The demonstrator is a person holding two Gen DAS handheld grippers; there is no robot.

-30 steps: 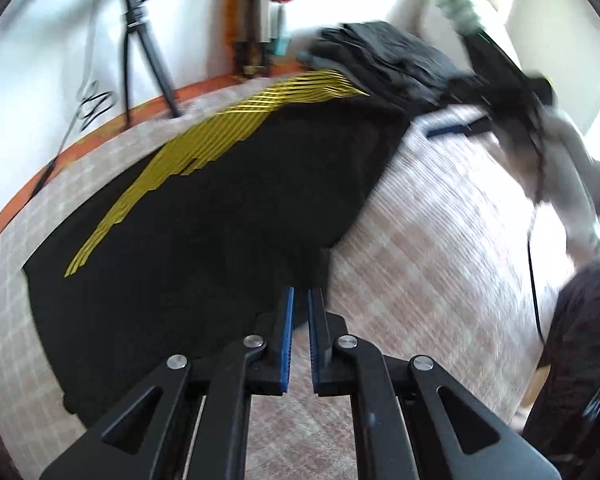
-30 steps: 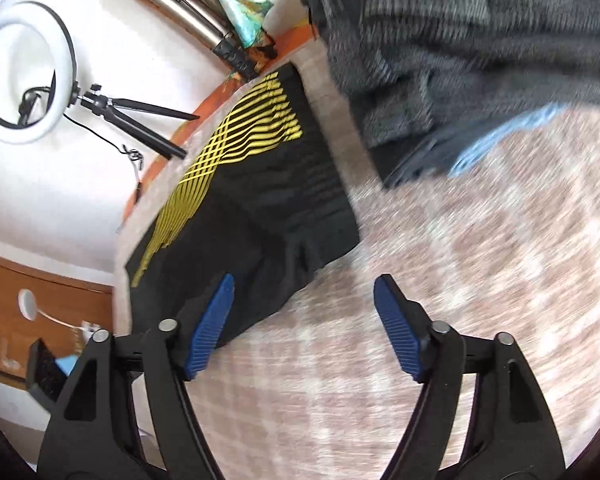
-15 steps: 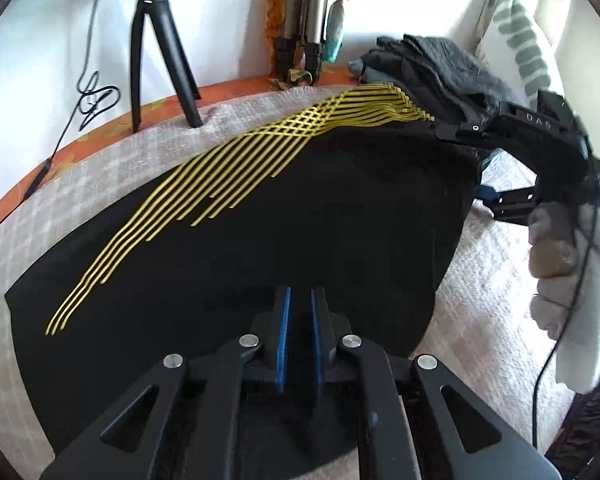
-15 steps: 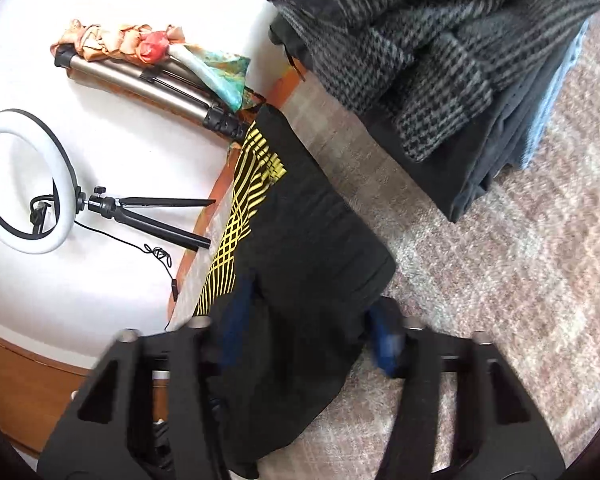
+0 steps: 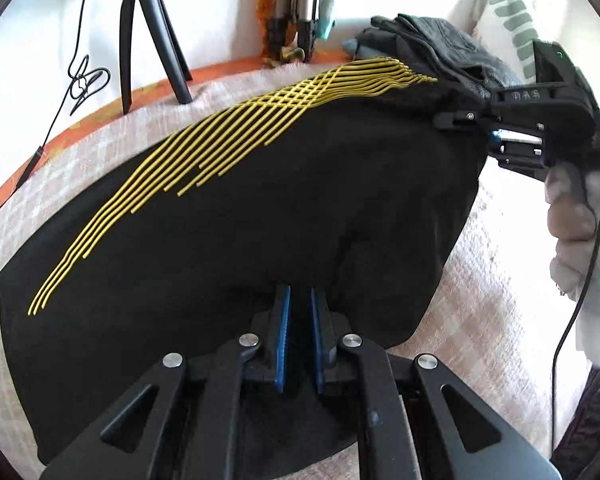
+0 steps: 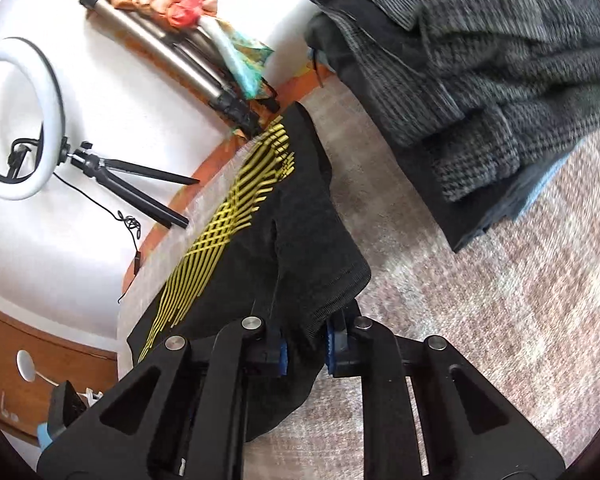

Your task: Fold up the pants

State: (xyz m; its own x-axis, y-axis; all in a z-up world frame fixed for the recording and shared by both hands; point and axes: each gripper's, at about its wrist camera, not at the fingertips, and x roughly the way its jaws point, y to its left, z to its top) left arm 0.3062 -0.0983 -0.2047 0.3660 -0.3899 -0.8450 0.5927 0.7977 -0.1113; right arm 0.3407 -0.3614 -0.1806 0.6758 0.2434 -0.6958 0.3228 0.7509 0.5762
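Black pants (image 5: 260, 216) with yellow stripes (image 5: 204, 160) spread across a checked beige blanket (image 5: 492, 288) on the bed, reaching toward the far edge by the white wall; one end bunched and raised off the blanket.

Left gripper (image 5: 298, 336) low over the near edge of the pants, blue-padded jaws drawn almost together with black cloth pinched between them; clamped on the pants.

Right gripper (image 6: 306, 350) at the ribbed hem (image 6: 332, 304) of the pants, jaws closed onto the fabric, hem draped over the blue pads (image 6: 331, 346); seen too from the left wrist view (image 5: 516, 128) at the right end of the garment, held by a pale gloved hand (image 5: 572, 216) with a black cable (image 5: 580, 304) trailing down.

Heap of dark grey clothes (image 6: 480, 80) at the far right corner of the bed, just beside the raised end of the pants; light blue cloth (image 6: 548, 184) peeking from beneath the heap.

White ring light (image 6: 16, 120) on a black tripod (image 6: 132, 188) against the wall beyond the far edge; folded metal tripod legs (image 6: 172, 64) wrapped in coloured cloth leaning nearby; orange bed border (image 5: 220, 74) along the wall side; striped cushion (image 5: 508, 16) behind the heap.
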